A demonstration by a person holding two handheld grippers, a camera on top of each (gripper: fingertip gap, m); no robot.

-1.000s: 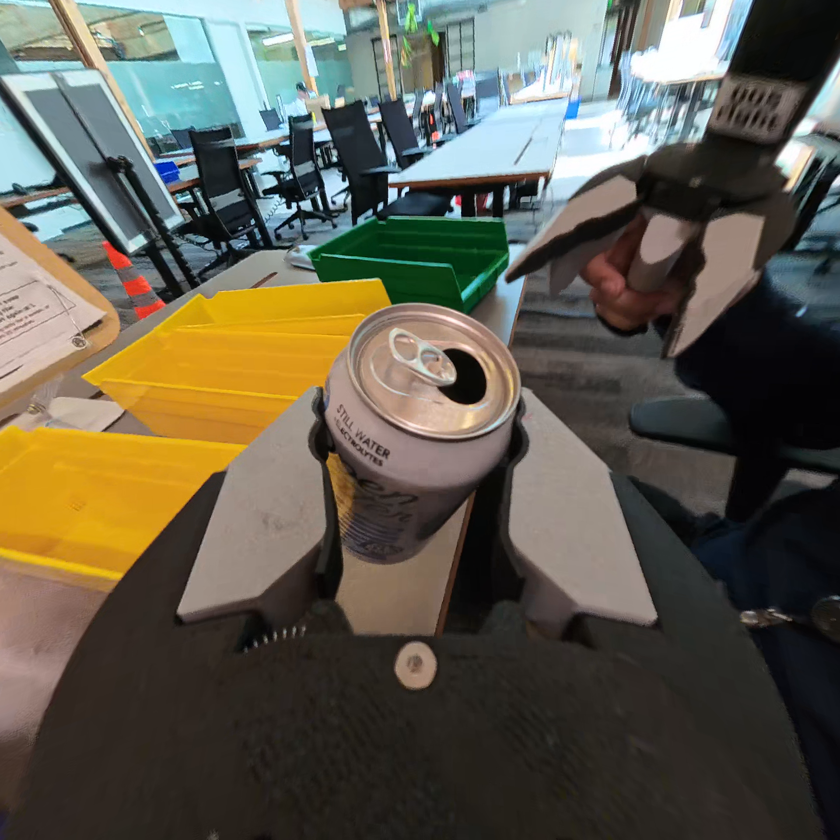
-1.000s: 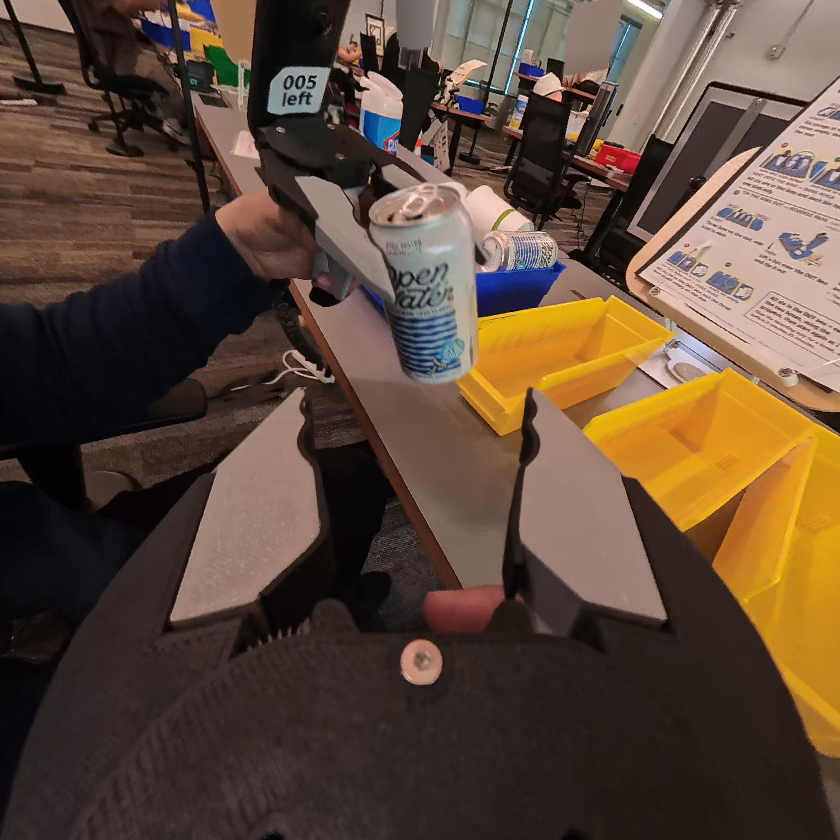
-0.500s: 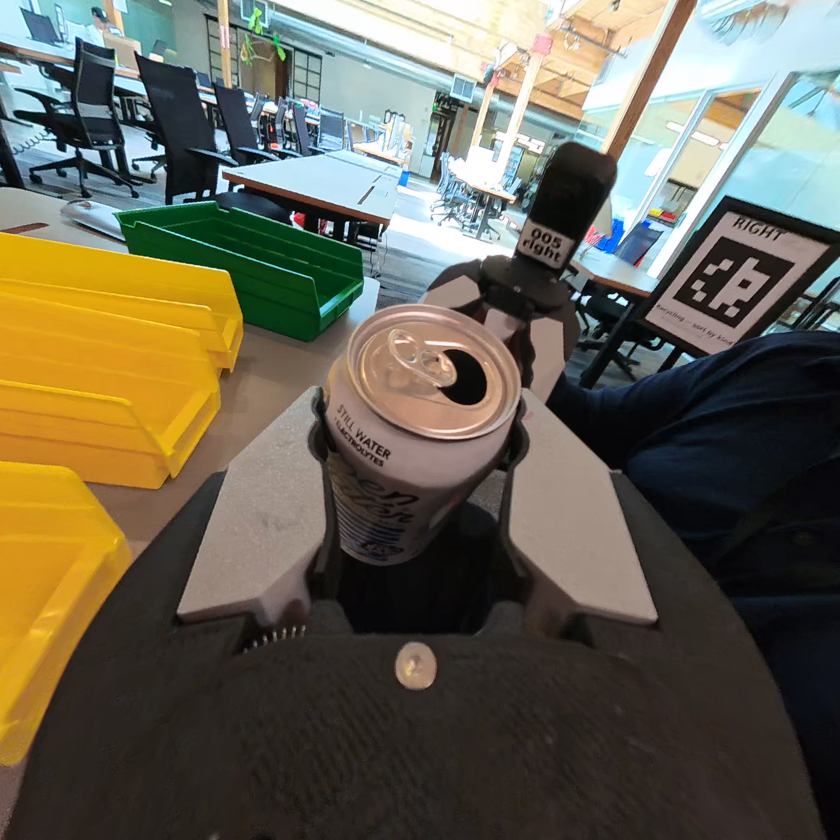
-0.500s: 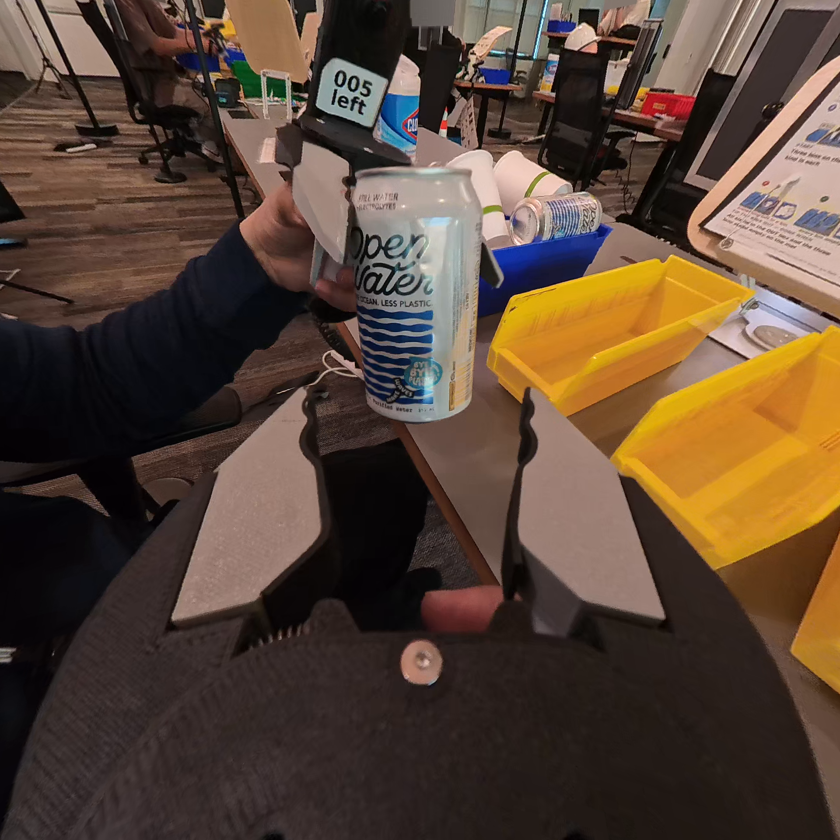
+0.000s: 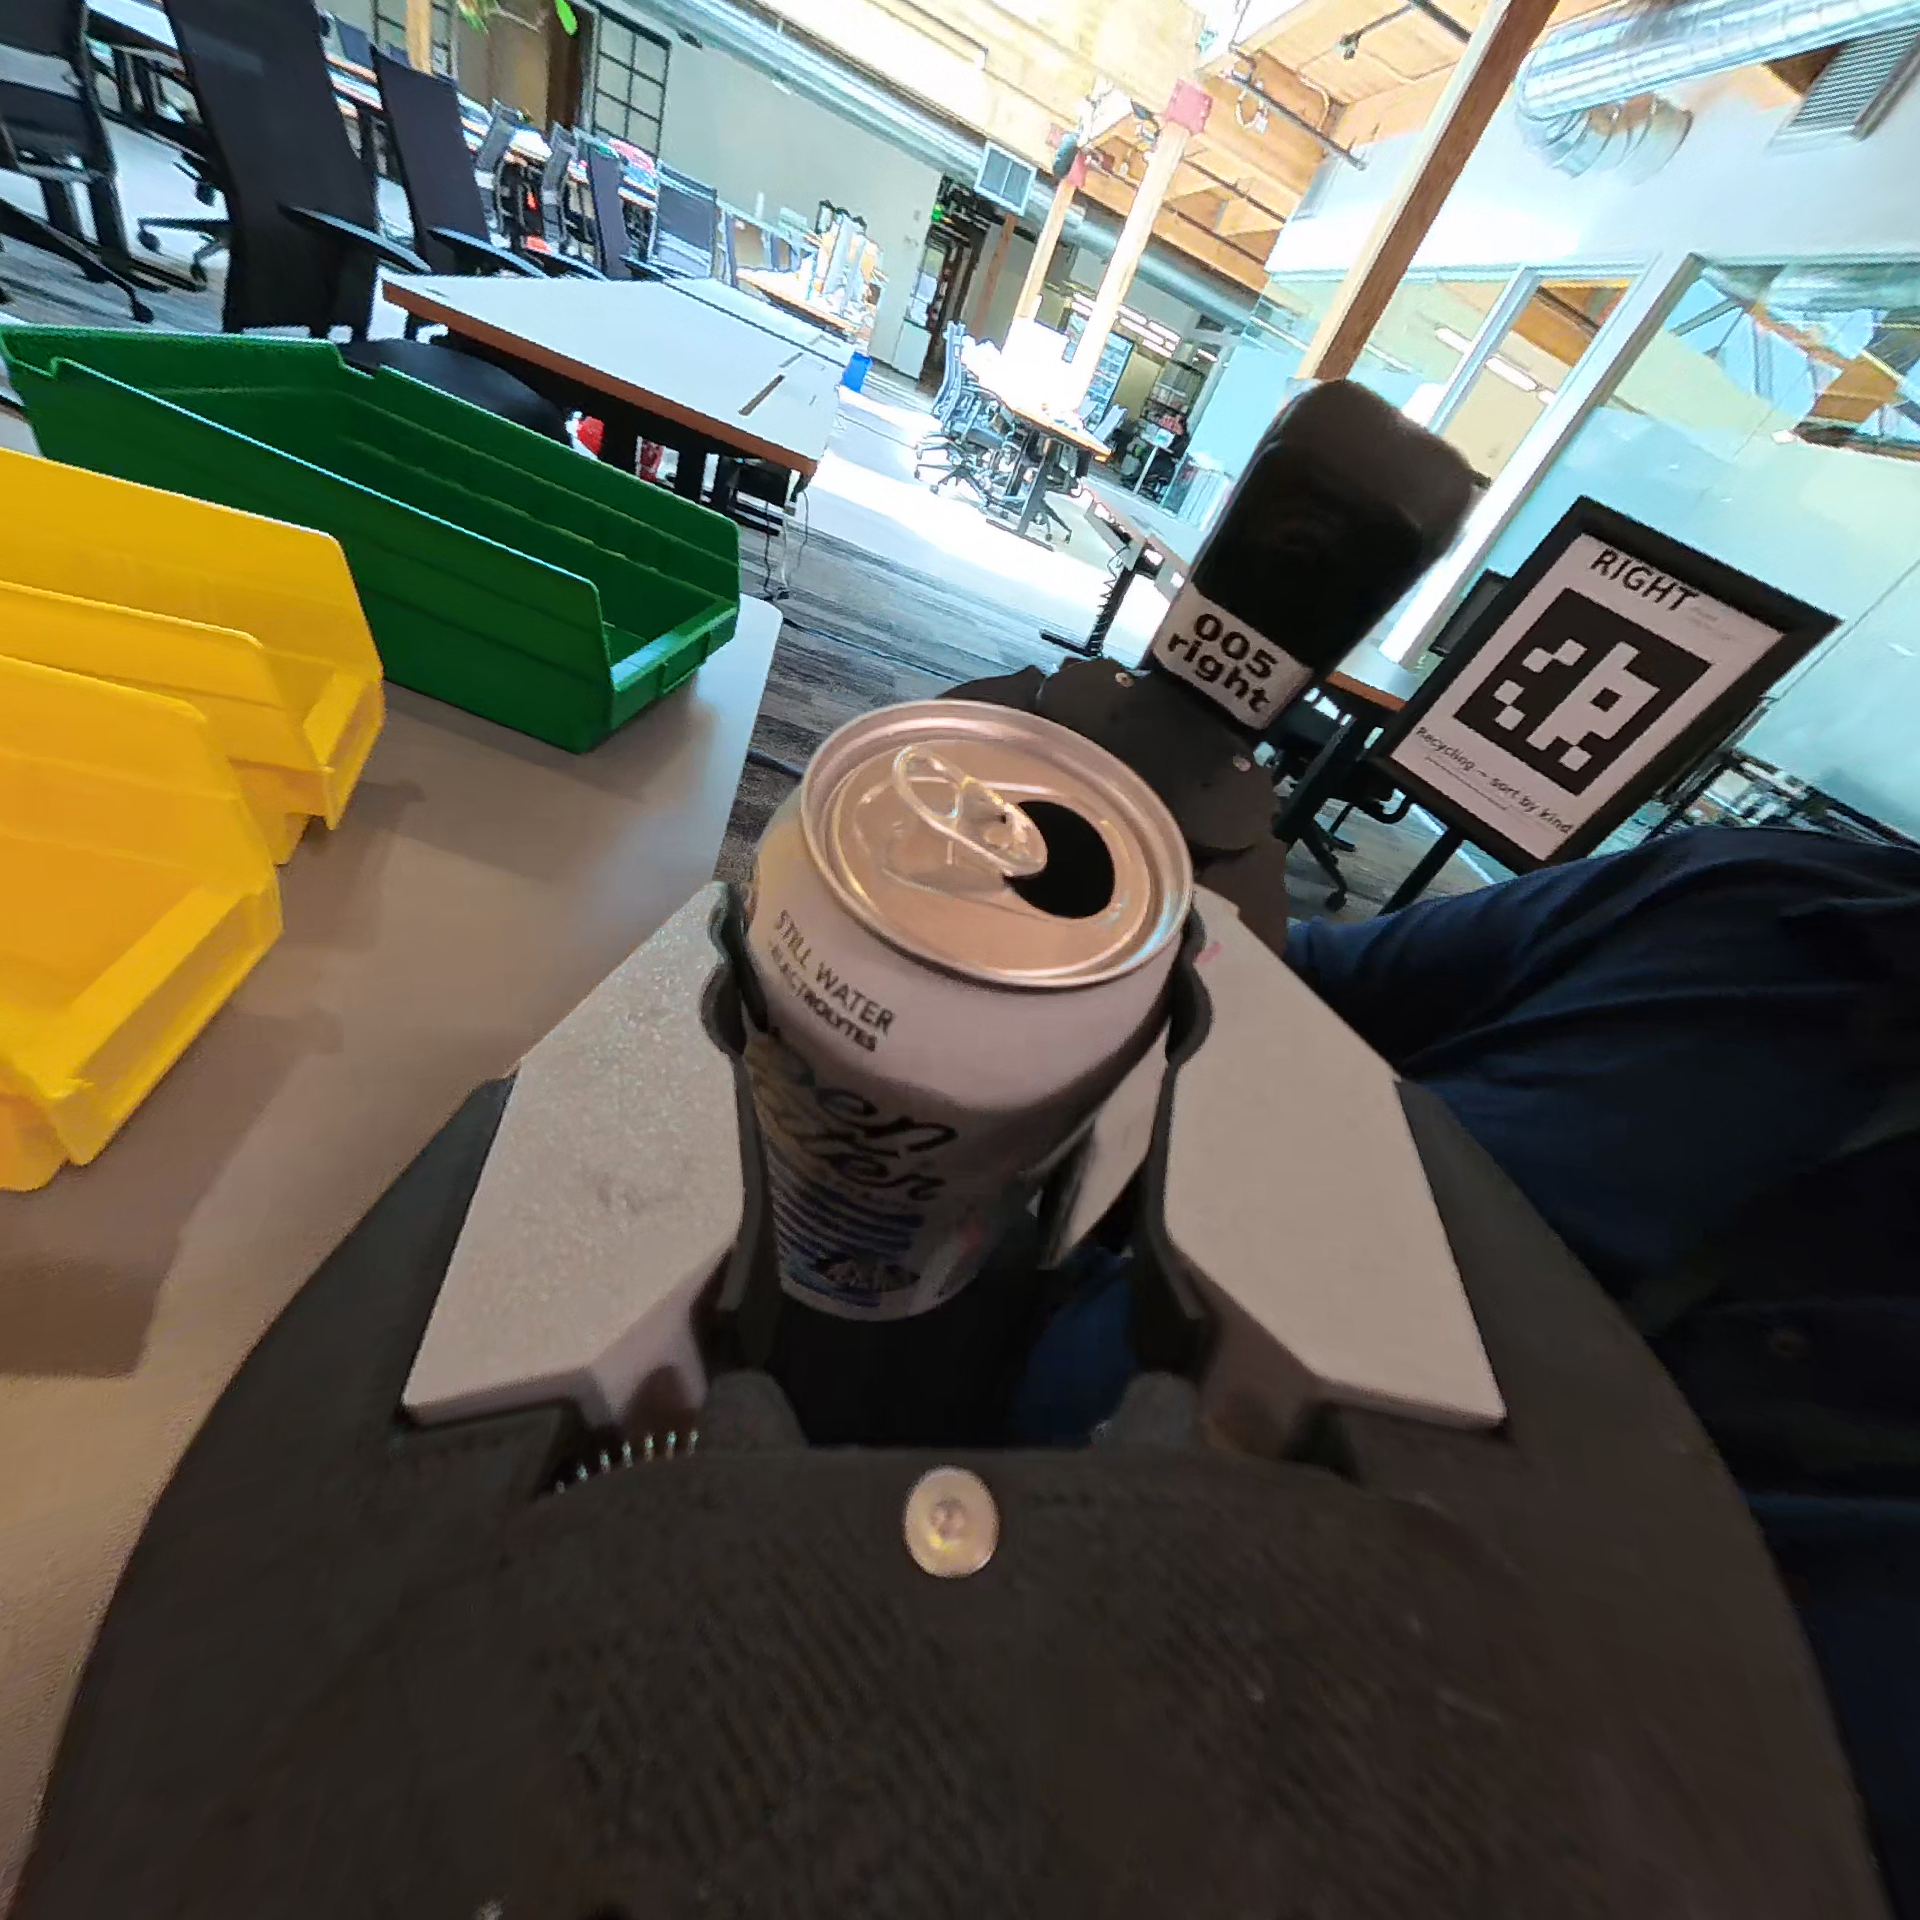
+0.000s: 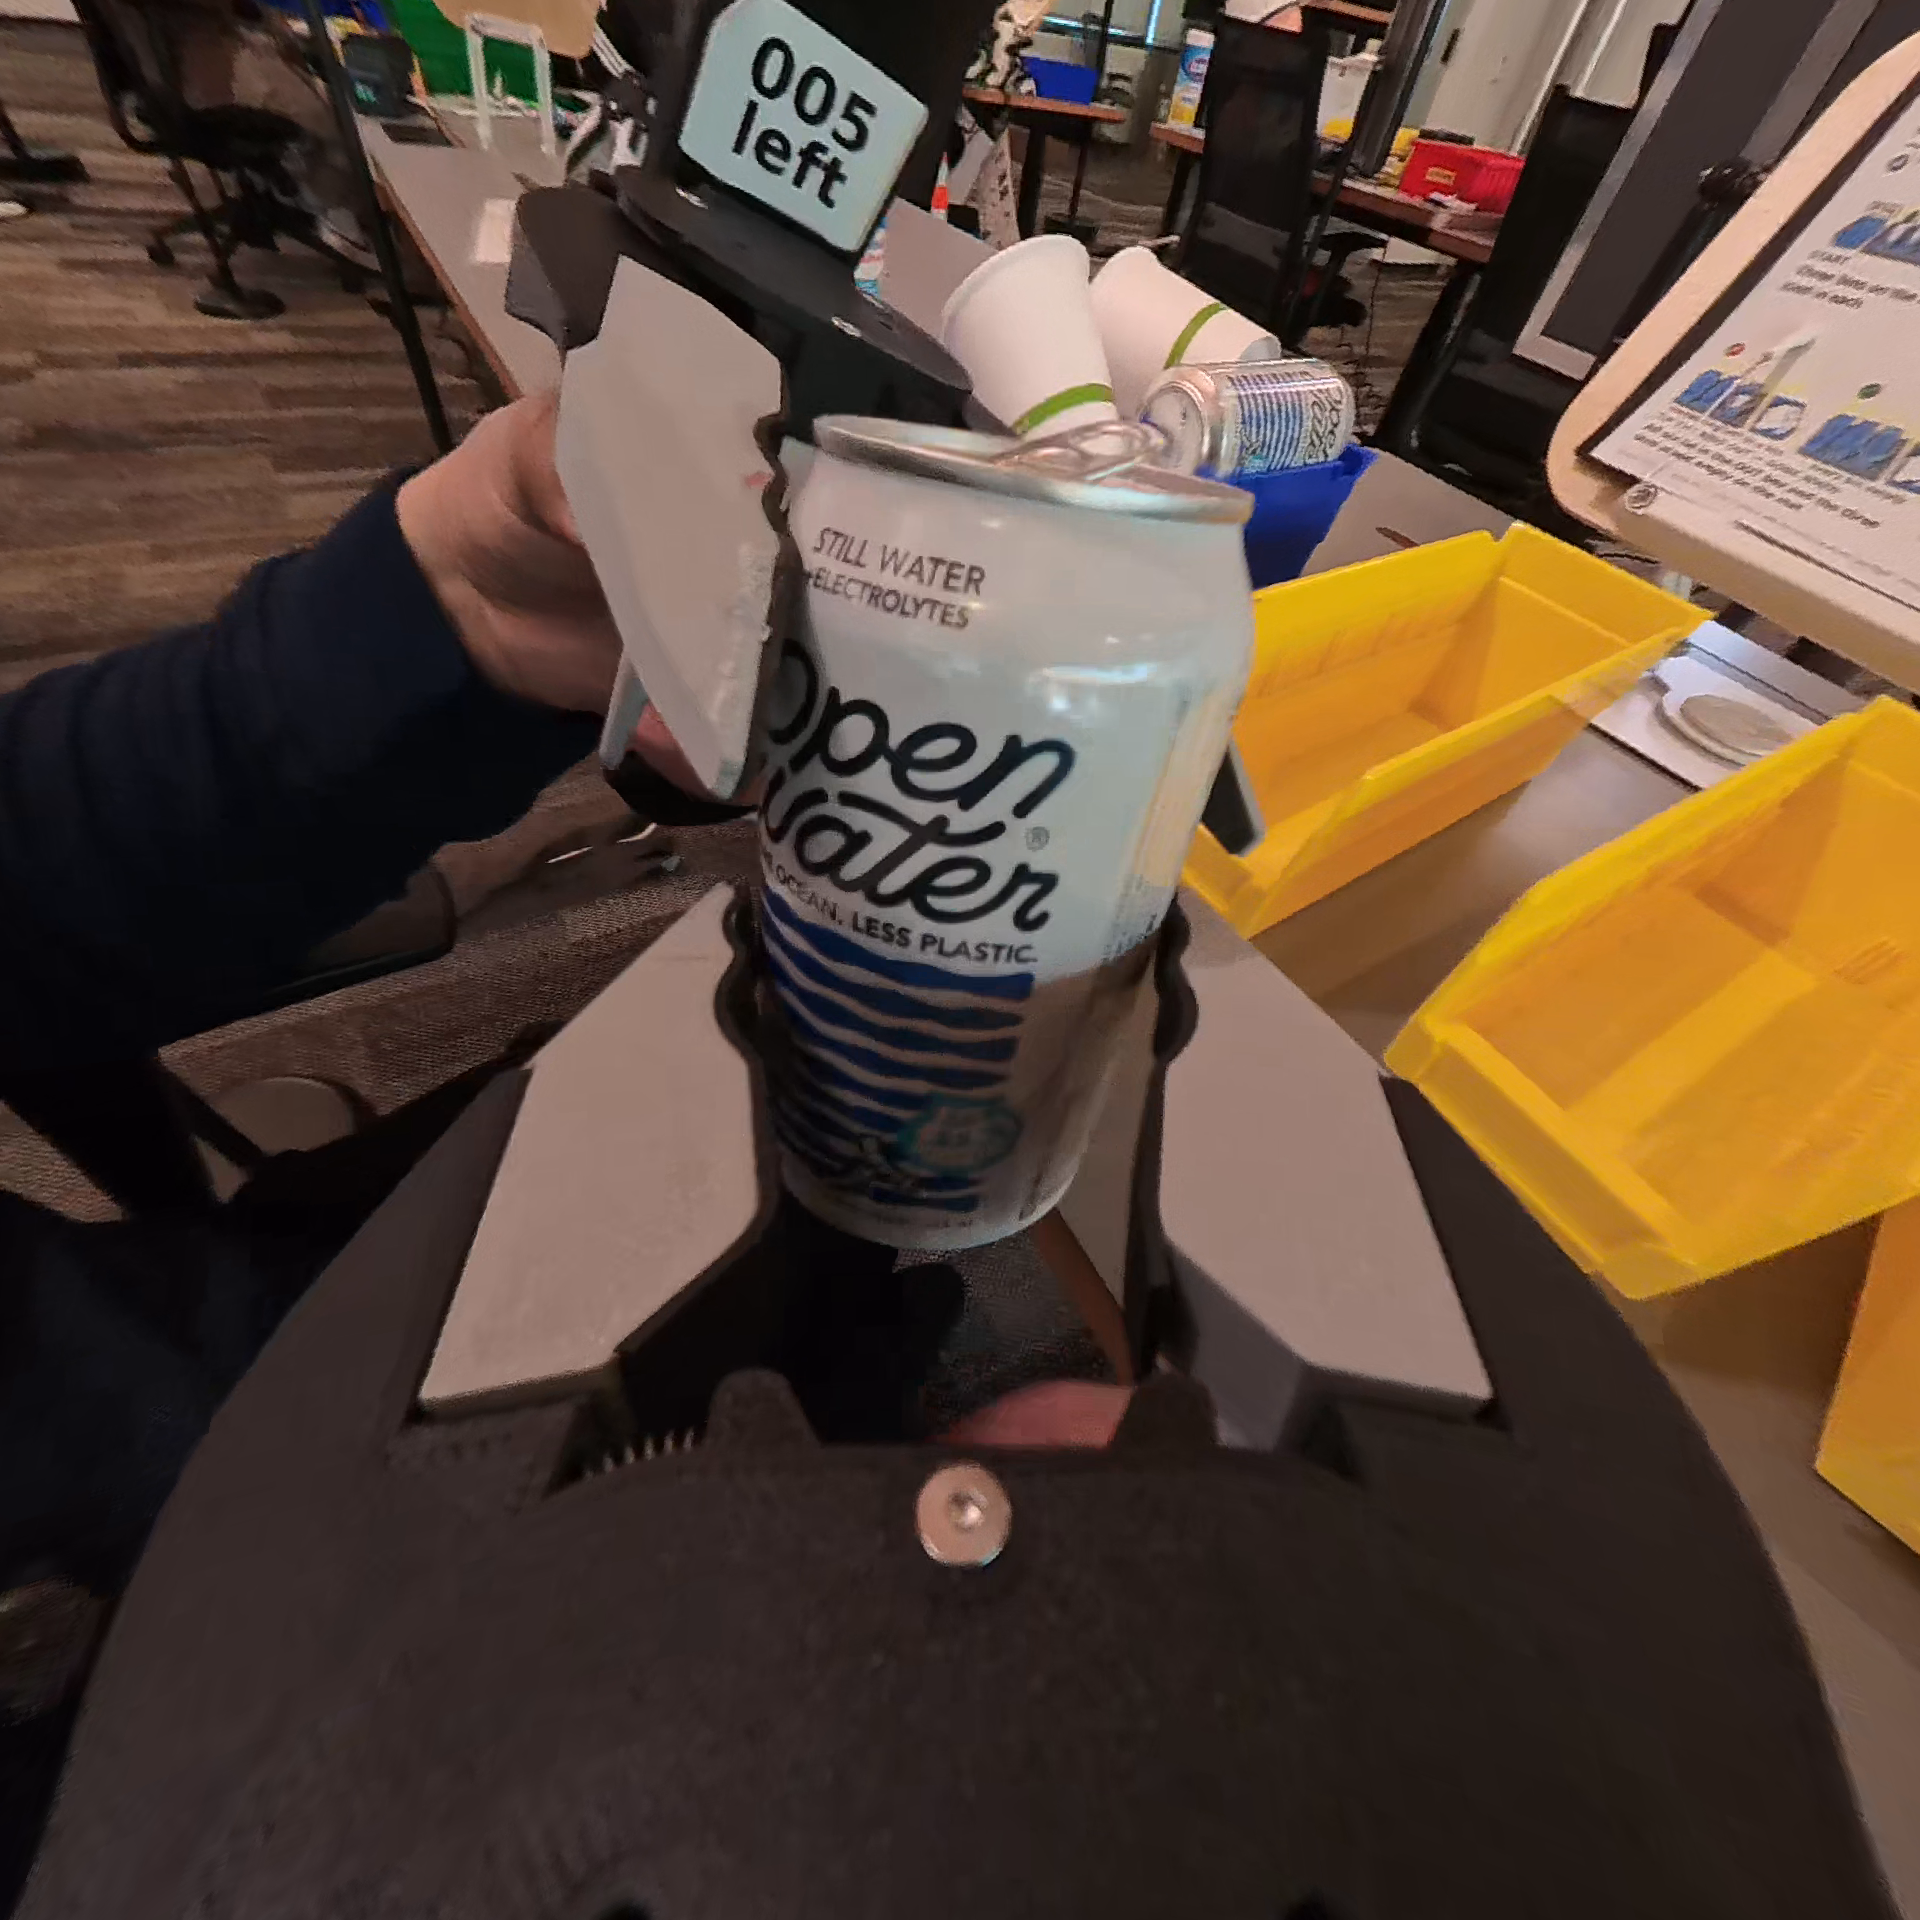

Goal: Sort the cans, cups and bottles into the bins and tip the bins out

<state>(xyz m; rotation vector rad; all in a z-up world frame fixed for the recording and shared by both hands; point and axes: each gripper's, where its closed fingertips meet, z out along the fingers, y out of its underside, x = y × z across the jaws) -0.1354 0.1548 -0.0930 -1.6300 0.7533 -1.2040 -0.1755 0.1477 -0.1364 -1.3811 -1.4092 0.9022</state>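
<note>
A white and blue open can (image 5: 935,1039) is upright in my left gripper (image 5: 956,935), which is shut on its upper part. In the right wrist view the same can (image 6: 935,779) also sits between the fingers of my right gripper (image 6: 956,935), which press against its lower part. The left gripper (image 6: 966,623) shows there too, with a hand behind it. The right gripper's body (image 5: 1226,727) shows behind the can in the left wrist view. The can hangs over the table's front edge.
A blue bin (image 6: 1299,509) holds two paper cups (image 6: 1029,322) and another can (image 6: 1257,416). Yellow bins (image 6: 1455,707) (image 6: 1662,1039) stand on the grey table (image 5: 468,987), with a green bin (image 5: 416,551) at its far end. A marker sign (image 5: 1590,675) stands on the floor.
The two grippers have come together. My right gripper has moved up to the can and its fingers have narrowed onto the can's lower part. The left still holds the can.
</note>
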